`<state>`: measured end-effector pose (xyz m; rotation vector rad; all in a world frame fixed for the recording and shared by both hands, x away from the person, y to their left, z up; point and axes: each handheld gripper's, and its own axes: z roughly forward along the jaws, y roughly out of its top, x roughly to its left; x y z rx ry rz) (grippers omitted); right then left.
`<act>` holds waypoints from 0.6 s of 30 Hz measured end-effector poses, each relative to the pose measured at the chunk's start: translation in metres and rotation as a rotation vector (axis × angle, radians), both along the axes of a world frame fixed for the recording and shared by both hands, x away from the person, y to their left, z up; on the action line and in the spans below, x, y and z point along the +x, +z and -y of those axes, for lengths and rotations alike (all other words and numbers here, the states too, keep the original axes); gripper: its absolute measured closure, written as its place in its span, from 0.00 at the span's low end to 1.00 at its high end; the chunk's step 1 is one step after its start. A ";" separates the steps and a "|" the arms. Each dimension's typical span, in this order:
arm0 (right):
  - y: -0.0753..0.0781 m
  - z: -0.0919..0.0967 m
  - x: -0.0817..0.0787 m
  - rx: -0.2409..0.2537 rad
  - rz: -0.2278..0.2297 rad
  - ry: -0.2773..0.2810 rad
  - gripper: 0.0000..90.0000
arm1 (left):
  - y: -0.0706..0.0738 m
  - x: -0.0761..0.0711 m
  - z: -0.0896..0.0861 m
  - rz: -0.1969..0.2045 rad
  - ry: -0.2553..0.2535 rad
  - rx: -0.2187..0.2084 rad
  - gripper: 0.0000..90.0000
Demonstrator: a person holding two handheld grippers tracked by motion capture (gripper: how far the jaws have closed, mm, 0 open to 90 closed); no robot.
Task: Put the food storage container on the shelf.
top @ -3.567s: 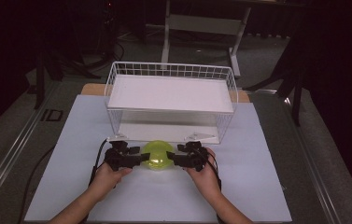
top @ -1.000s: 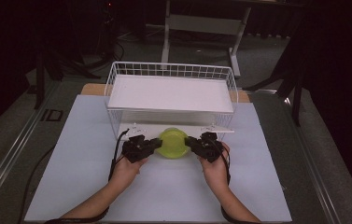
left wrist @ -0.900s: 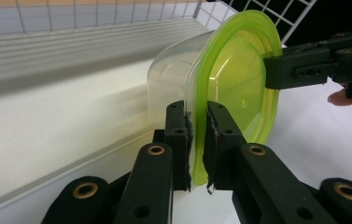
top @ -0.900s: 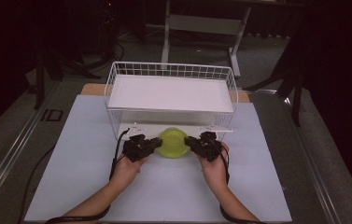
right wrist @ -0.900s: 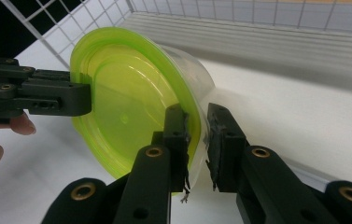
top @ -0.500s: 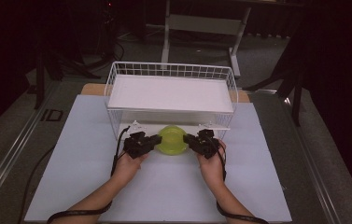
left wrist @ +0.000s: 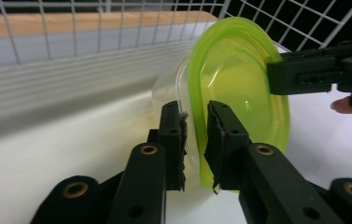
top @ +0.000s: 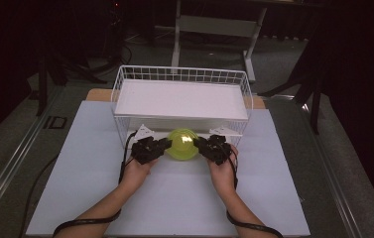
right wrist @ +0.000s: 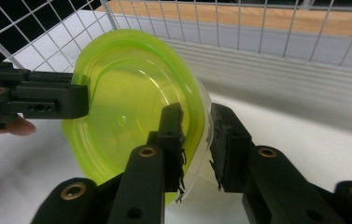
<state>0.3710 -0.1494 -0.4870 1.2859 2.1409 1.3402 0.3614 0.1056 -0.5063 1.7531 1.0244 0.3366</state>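
A clear tub with a green lid [top: 182, 144] sits tipped on its side, at the near foot of the white wire basket [top: 120, 88]. The lid faces the person. It rests on the white worktop [top: 90, 163], in the open space under the basket's shelf.

The left hand-held gripper [top: 163, 144] has the left edge of the lid between its jaws. In the left gripper view the lid's rim [left wrist: 197, 140] stands in the gap, and the jaws have just been opening a little, so the pads look like they are letting go — there is a thin space on each side. The right hand-held gripper [top: 198, 144] is at the right edge. In the right gripper view the rim [right wrist: 205, 121] is in its gap too, and those jaws have also just been opening, so neither one seems to squeeze hard now.

The job looks like putting the tub under the basket and letting it go. To do it well, open both sides at the same time, so the tub does not twist or roll. It is round and on its edge, so it could roll away — I think a slow, even let-go is best. Then pull both hands straight back toward the near side, without bumping the lid or the wires. Watch that the tub stays leaning where it is.
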 end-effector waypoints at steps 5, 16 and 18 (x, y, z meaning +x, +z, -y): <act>-0.005 -0.004 0.004 -0.010 0.023 -0.015 0.74 | -0.002 0.006 -0.001 0.018 0.033 -0.007 0.77; -0.010 -0.008 0.009 0.000 0.023 -0.056 0.66 | 0.000 0.021 0.001 0.058 0.086 0.054 0.57; -0.011 -0.010 0.009 0.007 0.021 -0.059 0.63 | 0.000 0.023 0.002 0.059 0.088 0.053 0.55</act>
